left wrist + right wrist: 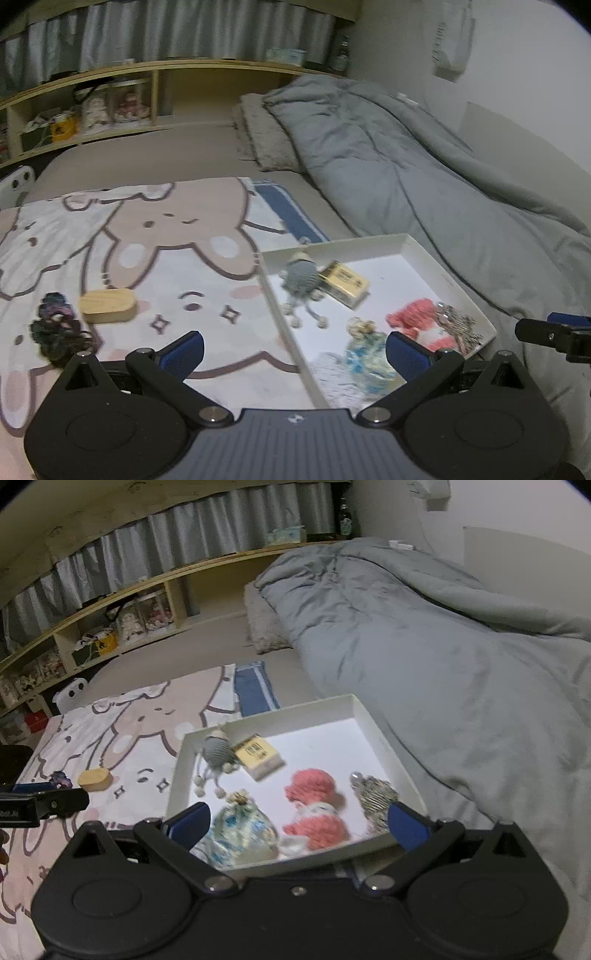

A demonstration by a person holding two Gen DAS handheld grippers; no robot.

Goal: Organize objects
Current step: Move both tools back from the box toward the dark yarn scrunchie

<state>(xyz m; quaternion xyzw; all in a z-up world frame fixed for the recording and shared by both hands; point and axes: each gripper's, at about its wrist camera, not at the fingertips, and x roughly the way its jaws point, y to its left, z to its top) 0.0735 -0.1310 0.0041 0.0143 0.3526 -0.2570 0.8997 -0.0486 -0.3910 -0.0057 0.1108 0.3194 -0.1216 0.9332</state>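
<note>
A white tray (424, 254) (373, 720) lies on the bed. Inside it are a grey knitted doll (301, 275) (218, 753), a yellow box (345, 282) (258, 757), a pink knitted piece (415, 314) (316, 805), a metal keychain bunch (456, 325) (375, 795) and a blue-patterned pouch (367, 354) (240, 830). A wooden block (107, 305) (94, 779) and dark hair ties (55, 328) (61, 780) rest on the cartoon blanket (207, 295), left of the tray. My left gripper (295, 350) is open over the tray's left rim. My right gripper (297, 823) is open above the tray's near edge, holding nothing.
A rumpled grey duvet (424, 166) (443, 646) fills the right side, against the tray's right wall. A pillow (266, 136) lies beyond it. Wooden shelves (92, 107) with clutter run along the back under a curtain. The right gripper's finger (554, 330) shows at the left view's right edge.
</note>
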